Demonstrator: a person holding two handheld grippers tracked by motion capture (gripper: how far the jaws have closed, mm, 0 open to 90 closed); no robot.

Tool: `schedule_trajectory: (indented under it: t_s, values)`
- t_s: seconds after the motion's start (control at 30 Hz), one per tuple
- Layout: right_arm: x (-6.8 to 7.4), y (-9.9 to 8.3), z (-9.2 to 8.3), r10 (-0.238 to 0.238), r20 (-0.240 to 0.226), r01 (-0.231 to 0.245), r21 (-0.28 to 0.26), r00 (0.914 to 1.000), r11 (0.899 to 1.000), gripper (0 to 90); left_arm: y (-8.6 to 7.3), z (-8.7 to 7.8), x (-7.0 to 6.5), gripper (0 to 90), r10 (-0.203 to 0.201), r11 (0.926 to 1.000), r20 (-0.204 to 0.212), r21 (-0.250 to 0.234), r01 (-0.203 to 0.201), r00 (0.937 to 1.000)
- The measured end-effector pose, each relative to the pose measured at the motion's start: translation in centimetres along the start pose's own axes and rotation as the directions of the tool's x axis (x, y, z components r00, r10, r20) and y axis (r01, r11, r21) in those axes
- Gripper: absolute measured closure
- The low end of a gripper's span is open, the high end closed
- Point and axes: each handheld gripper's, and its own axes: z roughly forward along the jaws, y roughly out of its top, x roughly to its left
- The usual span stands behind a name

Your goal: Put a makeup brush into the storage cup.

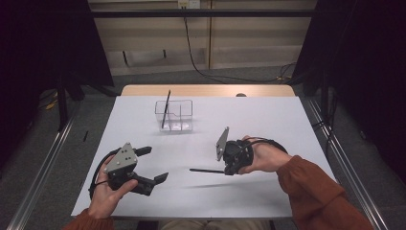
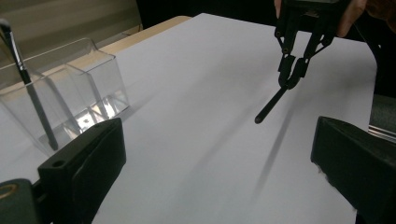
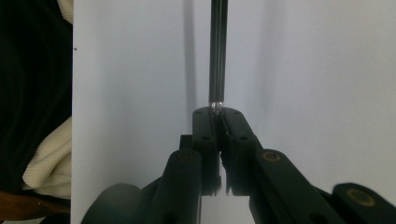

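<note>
My right gripper (image 1: 225, 170) is shut on one end of a thin black stick (image 1: 206, 170), which hangs level above the white table and points left. Along that gripper's own jaws (image 3: 218, 116), the stick (image 3: 217, 56) runs straight ahead from the pinched tips. My left gripper (image 1: 153, 164) is at the front left, open wide with nothing between its fingers (image 2: 84, 163). From there I see the right gripper (image 2: 292, 77) and its stick (image 2: 271, 105) across the table. A second black stick (image 1: 165, 109) leans in a clear divided container (image 1: 184, 117) at the back middle.
The white table (image 1: 268, 120) ends at a wooden strip (image 1: 206, 90) at the back. The clear container (image 2: 93, 79) with its leaning stick (image 2: 32, 98) stands to the left of my left gripper's jaws. Black frames and cables lie on the floor beyond.
</note>
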Motion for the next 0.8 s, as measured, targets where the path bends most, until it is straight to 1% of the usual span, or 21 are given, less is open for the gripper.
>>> schedule_trajectory:
  t_s: [0.13,0.2,0.37,0.4,0.5,0.6,0.63,0.67,0.73,0.8]
  values:
    - [0.0,-0.1,-0.1,-0.001,0.004,0.001,-0.004,1.0000,1.000,84.5,0.9,0.8,-0.6,3.8,0.022,0.9997,0.029,0.006,-0.023,0.9993]
    - [0.0,-0.1,-0.1,-0.004,0.002,0.004,-0.005,1.0000,1.000,84.5,1.3,1.2,-1.0,3.6,0.032,0.9994,0.049,0.011,-0.032,0.9983]
    - [0.0,0.0,0.1,0.002,-0.004,-0.002,0.003,1.0000,1.000,84.5,2.2,2.4,-1.5,3.3,0.056,0.9982,0.076,0.018,-0.058,0.9955]
    - [0.1,0.0,0.1,-0.001,-0.003,0.001,0.003,1.0000,1.000,84.5,2.4,2.6,-1.6,3.2,0.055,0.9981,0.086,0.021,-0.057,0.9948]
    - [0.0,0.2,0.2,-0.008,-0.011,0.008,0.001,0.9999,1.000,84.5,2.9,3.3,-1.8,3.4,0.063,0.9968,0.117,0.041,-0.068,0.9911]
    - [0.1,0.2,0.3,-0.002,-0.016,0.002,0.005,0.9999,1.000,84.5,3.3,4.1,-2.0,4.0,0.070,0.9955,0.130,0.054,-0.078,0.9890]
    - [0.1,0.2,0.3,-0.002,-0.018,0.002,0.005,0.9998,1.000,84.5,3.4,4.4,-1.9,4.3,0.082,0.9940,0.133,0.061,-0.091,0.9877]
    - [-0.1,0.2,0.4,-0.013,-0.015,0.013,-0.002,0.9998,1.000,84.5,3.6,4.6,-1.9,4.3,0.088,0.9929,0.136,0.068,-0.098,0.9868]
    - [-0.1,0.2,0.3,-0.011,-0.014,0.011,0.000,0.9998,1.000,84.4,3.8,5.1,-2.0,4.3,0.084,0.9926,0.147,0.075,-0.095,0.9856]
    - [-0.1,0.1,0.3,-0.011,-0.015,0.011,-0.001,0.9998,1.000,84.5,4.1,5.6,-2.0,3.9,0.091,0.9900,0.157,0.093,-0.106,0.9834]
